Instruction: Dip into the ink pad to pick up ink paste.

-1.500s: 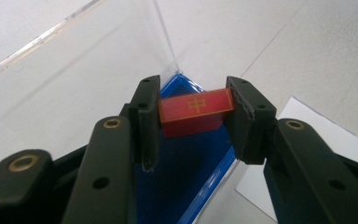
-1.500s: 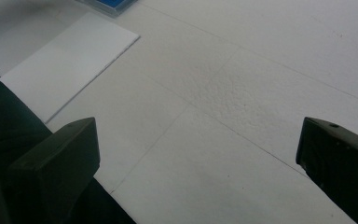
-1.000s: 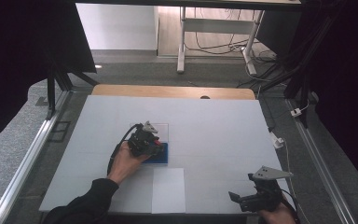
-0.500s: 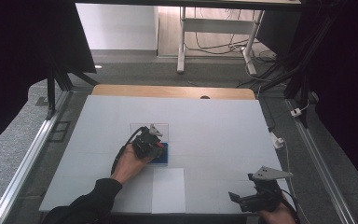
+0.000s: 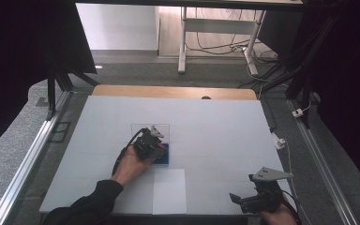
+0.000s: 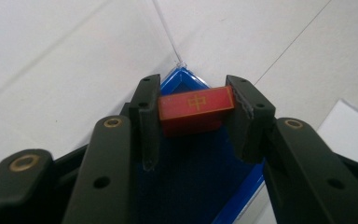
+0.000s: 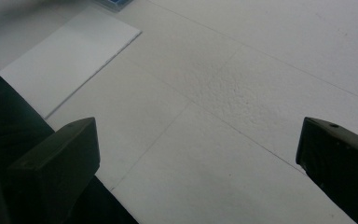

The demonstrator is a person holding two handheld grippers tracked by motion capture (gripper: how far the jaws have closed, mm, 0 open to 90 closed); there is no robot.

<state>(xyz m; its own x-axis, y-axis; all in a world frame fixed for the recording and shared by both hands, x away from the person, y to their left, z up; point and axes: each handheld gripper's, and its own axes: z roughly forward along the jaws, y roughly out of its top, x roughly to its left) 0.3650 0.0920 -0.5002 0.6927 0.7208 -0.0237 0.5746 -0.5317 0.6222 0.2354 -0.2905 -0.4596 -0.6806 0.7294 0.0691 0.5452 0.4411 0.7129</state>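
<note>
In the left gripper view a red block (image 6: pixel 196 105) with a gold character on its top face sits clamped between the black jaws of my left gripper (image 6: pixel 193 95), which is shut on it. The block hangs over the far corner of a blue tray (image 6: pixel 242 200). From the high view, the left gripper (image 5: pixel 152 143) sits just left of table centre, over that blue tray (image 5: pixel 164 158). My right gripper (image 5: pixel 240 199) rests near the front right corner. Its jaws stand wide open over bare table, as the right gripper view shows (image 7: pixel 198 154).
A clear flat sheet (image 5: pixel 143 129) lies just beyond the blue tray. A white paper sheet (image 5: pixel 169 190) lies near the front edge, also visible in the right gripper view (image 7: pixel 70 56). The table (image 5: pixel 215 126) is white, with a wooden strip (image 5: pixel 168 91) along its far edge.
The left hand and its gripper have shifted slightly to the right over the blue tray. The right gripper has stayed in place.
</note>
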